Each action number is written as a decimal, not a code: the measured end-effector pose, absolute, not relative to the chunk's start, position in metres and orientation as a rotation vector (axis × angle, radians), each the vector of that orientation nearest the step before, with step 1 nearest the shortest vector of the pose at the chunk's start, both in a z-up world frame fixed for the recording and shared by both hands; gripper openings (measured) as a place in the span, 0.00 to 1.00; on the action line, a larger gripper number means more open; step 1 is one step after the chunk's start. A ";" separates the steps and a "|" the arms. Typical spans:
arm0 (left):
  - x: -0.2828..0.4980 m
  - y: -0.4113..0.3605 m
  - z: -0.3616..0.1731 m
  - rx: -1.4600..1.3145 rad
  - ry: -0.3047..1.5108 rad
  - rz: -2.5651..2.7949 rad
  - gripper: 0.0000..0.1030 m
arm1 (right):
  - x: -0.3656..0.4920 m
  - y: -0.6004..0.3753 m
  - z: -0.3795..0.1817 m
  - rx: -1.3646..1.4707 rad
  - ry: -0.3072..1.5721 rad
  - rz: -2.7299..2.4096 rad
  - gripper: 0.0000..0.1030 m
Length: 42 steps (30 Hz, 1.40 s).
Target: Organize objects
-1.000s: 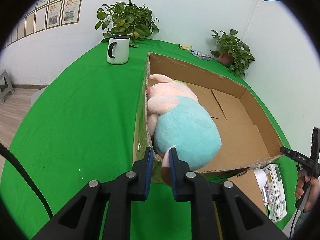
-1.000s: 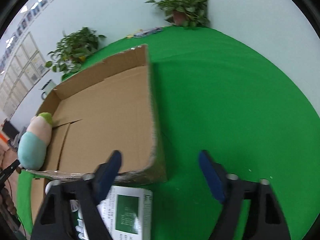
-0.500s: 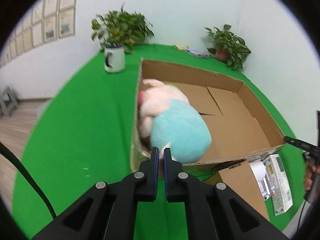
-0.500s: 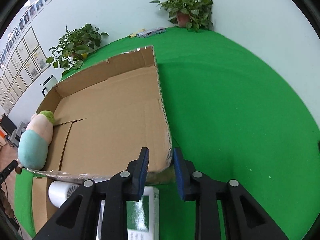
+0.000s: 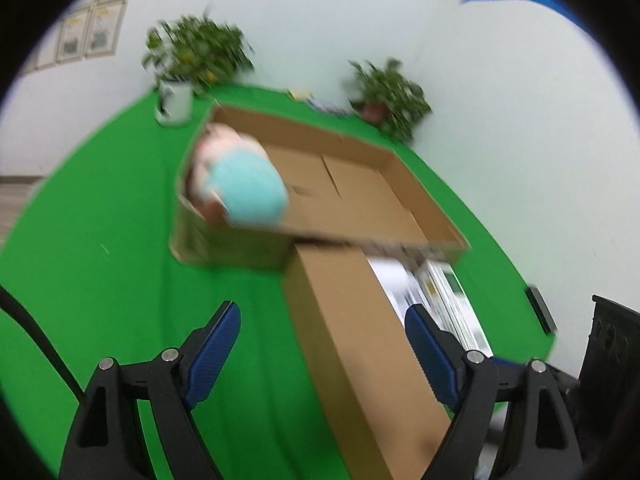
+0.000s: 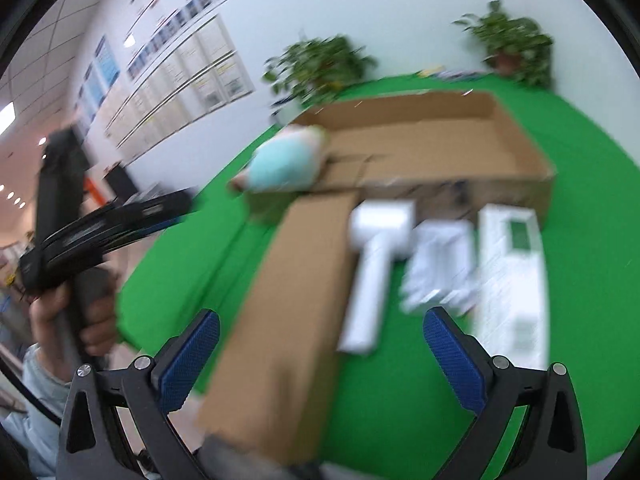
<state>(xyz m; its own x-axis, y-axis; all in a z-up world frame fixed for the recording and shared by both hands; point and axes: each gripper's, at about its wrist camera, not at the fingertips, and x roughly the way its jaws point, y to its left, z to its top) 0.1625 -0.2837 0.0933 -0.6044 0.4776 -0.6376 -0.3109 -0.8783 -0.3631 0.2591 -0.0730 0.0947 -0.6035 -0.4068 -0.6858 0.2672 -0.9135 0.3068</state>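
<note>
While both grippers' ridged blue fingers (image 5: pixel 216 354) (image 6: pixel 188 364) have just opened wide and empty, the soft toy (image 5: pixel 244 188) lies in the cardboard box (image 5: pixel 424 204).

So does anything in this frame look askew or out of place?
The plush toy sits at one end of the cardboard box, its rear bulging over the near rim. The white items lie outside on the green cloth. Nothing looks spilled or damaged.

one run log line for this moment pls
left gripper: open, empty | right gripper: open, empty | plush toy: in cardboard box | white items: outside box
</note>
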 end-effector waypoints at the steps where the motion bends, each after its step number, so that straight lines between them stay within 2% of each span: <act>1: 0.163 -0.279 0.087 -1.087 -0.300 2.437 0.82 | 0.265 -0.084 0.090 1.147 -0.217 -2.498 1.00; 10: 0.156 -0.253 0.031 -1.267 -0.364 2.211 0.75 | 0.284 -0.134 0.061 1.272 0.017 -2.509 0.99; 11: 0.157 -0.253 0.029 -1.270 -0.381 2.194 0.75 | 0.284 -0.138 0.058 1.283 0.030 -2.504 0.96; 13: 0.161 -0.255 0.027 -1.276 -0.386 2.178 0.75 | 0.286 -0.146 0.055 1.288 0.077 -2.517 0.84; 18: 0.181 -0.268 0.025 -1.300 -0.360 2.200 0.76 | 0.295 -0.149 0.055 1.246 -0.018 -2.431 0.81; 19: 0.182 -0.273 0.024 -1.310 -0.378 2.200 0.76 | 0.295 -0.149 0.056 1.243 -0.033 -2.425 0.83; 21: 0.182 -0.282 0.017 -1.325 -0.473 2.172 0.76 | 0.293 -0.150 0.054 1.252 -0.035 -2.432 1.00; 25: 0.182 -0.283 0.017 -1.329 -0.504 2.150 0.76 | 0.287 -0.162 0.051 1.253 0.039 -2.425 0.98; 27: 0.182 -0.281 0.018 -1.325 -0.477 2.174 0.79 | 0.287 -0.168 0.052 1.232 0.116 -2.450 0.94; 29: 0.181 -0.285 0.018 -1.345 -0.510 2.158 0.78 | 0.286 -0.165 0.053 1.220 0.096 -2.452 0.87; 32: 0.181 -0.289 0.019 -1.356 -0.507 2.174 0.78 | 0.282 -0.153 0.054 1.212 -0.005 -2.436 0.83; 33: 0.182 -0.291 0.019 -1.354 -0.509 2.180 0.78 | 0.279 -0.144 0.055 1.216 -0.084 -2.429 0.64; 35: 0.180 -0.295 0.019 -1.360 -0.536 2.210 0.78 | 0.272 -0.129 0.054 1.242 -0.245 -2.360 0.41; 36: 0.178 -0.296 0.019 -1.369 -0.547 2.215 0.78 | 0.266 -0.119 0.051 1.252 -0.351 -2.317 0.41; 40: 0.175 -0.297 0.015 -1.383 -0.590 2.184 0.77 | 0.263 -0.112 0.044 1.271 -0.410 -2.266 0.43; 41: 0.177 -0.293 0.015 -1.379 -0.572 2.178 0.76 | 0.265 -0.115 0.045 1.269 -0.391 -2.268 0.47; 42: 0.179 -0.290 0.017 -1.368 -0.546 2.180 0.76 | 0.267 -0.120 0.047 1.261 -0.360 -2.280 0.61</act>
<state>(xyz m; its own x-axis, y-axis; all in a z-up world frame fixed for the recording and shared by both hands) 0.1788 -0.2900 0.0171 -0.3662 0.6069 -0.7054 -0.2026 -0.7919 -0.5761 0.2672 -0.1201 0.0474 -0.4416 -0.5471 -0.7111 0.3017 -0.8370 0.4566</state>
